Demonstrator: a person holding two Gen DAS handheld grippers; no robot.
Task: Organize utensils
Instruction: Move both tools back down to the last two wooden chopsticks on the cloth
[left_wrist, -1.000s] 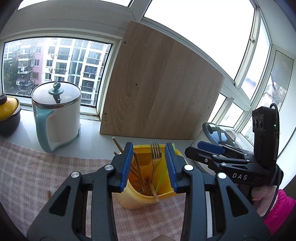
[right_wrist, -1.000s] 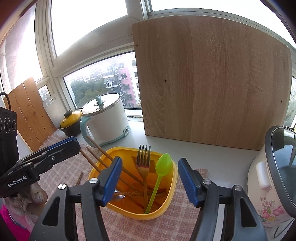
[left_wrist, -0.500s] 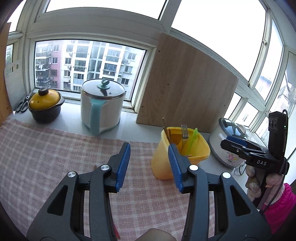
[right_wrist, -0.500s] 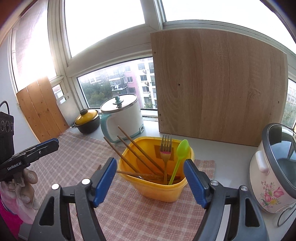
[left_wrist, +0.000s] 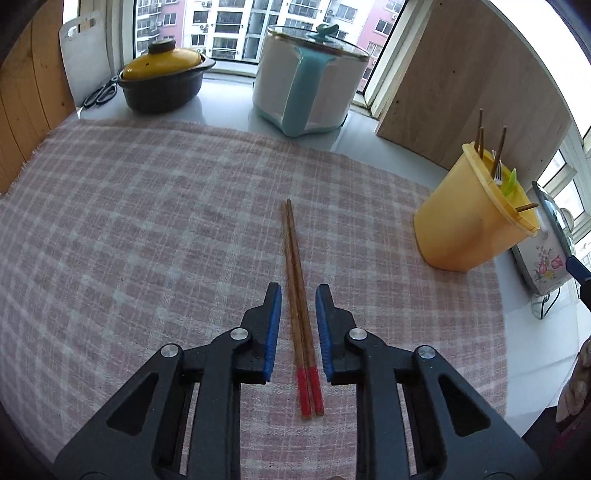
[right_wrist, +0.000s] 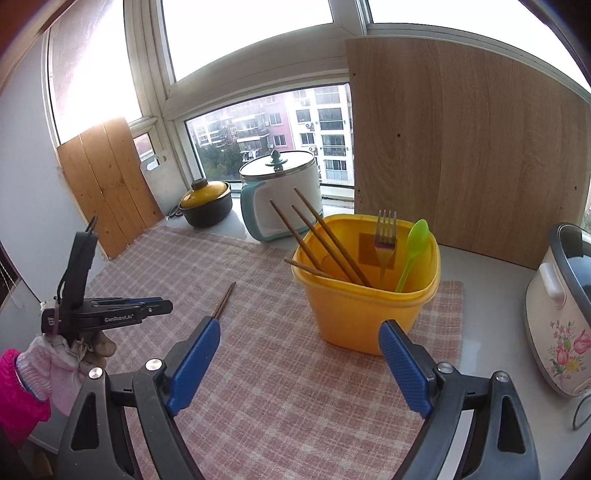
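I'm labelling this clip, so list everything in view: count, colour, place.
chopsticks on cloth: two, brown with red ends, side by side between the left claw's fingers
yellow container: one, on the cloth's right part
chopsticks in container: four, brown, leaning left
fork: one, in container
spoon: one, green, in container
checked cloth: one, pink-white
electric pot: one, white and teal, by window
clay pot: one, dark, yellow lid
rice cooker: one, floral, right
wooden board: one, leaning on window
left claw: open
right claw: open
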